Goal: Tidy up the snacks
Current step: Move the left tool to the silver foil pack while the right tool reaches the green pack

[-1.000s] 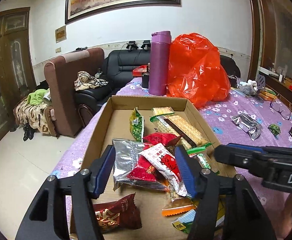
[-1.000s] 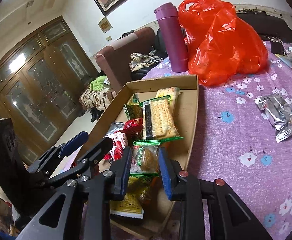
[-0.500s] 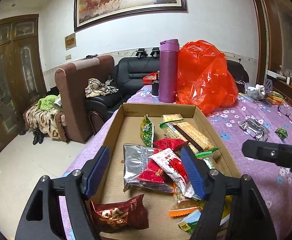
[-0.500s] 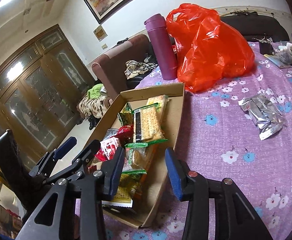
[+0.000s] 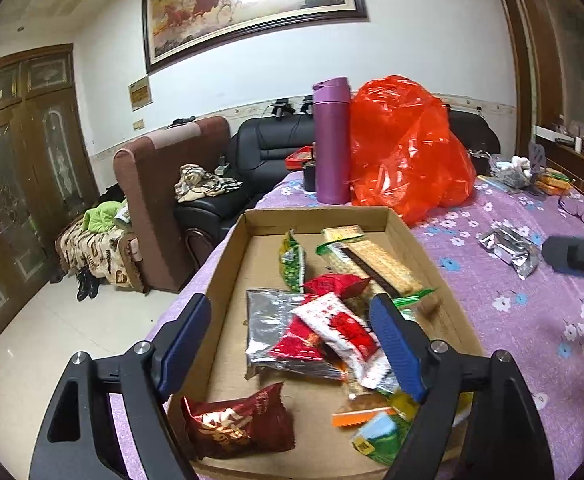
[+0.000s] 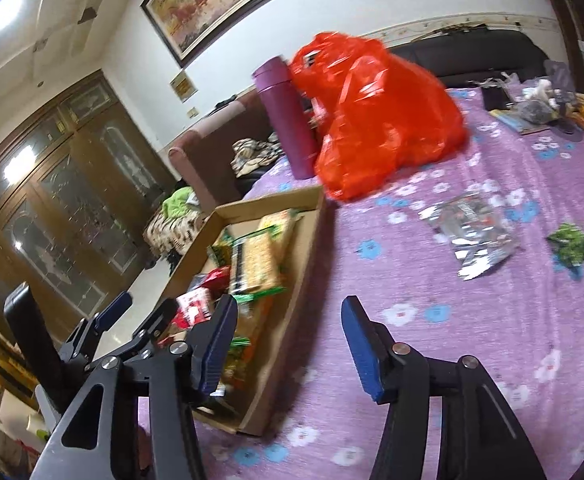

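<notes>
Both hand-held grippers, left (image 5: 292,344) and right (image 6: 288,344), apart above corrugated cardboard tray (image 5: 228,264).

My right wrist view smears the silver foil packet (image 6: 469,232); my blue-padded left gripper (image 5: 292,344) hides part of the yellow-green wrappers (image 5: 379,436).

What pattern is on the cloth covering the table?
The tablecloth is purple with small white and blue flowers, clearest in the right wrist view.
</notes>
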`<state>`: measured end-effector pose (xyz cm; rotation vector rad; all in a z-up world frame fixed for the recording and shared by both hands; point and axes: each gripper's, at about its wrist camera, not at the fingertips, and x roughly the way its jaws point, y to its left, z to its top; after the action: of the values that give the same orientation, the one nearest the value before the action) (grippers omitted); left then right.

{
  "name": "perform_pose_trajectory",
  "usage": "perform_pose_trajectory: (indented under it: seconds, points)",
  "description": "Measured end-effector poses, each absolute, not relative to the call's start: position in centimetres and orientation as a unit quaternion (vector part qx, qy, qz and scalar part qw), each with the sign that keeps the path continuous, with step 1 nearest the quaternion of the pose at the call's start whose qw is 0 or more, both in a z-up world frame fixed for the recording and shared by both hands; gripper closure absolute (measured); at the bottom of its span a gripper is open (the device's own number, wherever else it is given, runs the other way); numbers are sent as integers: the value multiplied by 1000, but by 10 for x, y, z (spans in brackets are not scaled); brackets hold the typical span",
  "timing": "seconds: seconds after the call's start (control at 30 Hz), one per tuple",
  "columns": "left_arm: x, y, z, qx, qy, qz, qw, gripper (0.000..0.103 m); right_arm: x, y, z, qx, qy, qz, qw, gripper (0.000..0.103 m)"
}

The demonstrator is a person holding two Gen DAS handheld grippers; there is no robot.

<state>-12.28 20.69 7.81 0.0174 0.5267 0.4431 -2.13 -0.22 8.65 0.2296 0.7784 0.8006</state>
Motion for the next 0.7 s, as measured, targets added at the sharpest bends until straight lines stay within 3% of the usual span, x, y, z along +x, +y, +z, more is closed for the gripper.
perform_pose_trajectory:
  seconds: [0.47, 0.7]
  points:
    - [-106, 154, 110, -1, 292, 107, 950, 21, 51, -118, 93, 199, 376, 262, 866, 40]
    - [-73, 111, 115, -36, 346, 6, 938, 18, 110, -161, 57, 188, 419, 193, 867, 39]
